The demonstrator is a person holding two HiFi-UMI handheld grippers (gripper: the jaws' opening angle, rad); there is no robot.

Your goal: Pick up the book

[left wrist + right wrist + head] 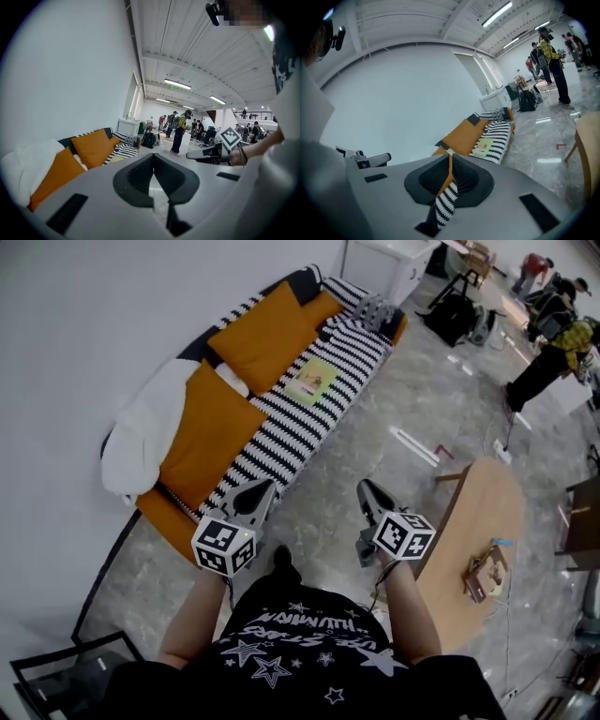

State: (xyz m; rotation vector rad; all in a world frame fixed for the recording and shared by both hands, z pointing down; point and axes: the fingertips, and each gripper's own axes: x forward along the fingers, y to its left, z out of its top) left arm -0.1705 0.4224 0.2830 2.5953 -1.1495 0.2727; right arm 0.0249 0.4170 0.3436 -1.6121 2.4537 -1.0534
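The book (312,381), thin with a yellow-green cover, lies flat on the black-and-white striped seat of the sofa (309,423), towards its far end. In the right gripper view the book (482,146) shows beyond the jaws. Both grippers are held over the floor in front of the sofa's near end, well short of the book. My left gripper (265,487) points at the sofa's edge, and its jaws meet at the tip (152,155) with nothing between them. My right gripper (366,488) is likewise shut and empty (450,156).
Orange cushions (258,334) and a white blanket (141,432) line the sofa's back. An oval wooden table (473,521) with a small object (486,573) on it stands at the right. A black bag (455,315) and people (553,338) are farther off.
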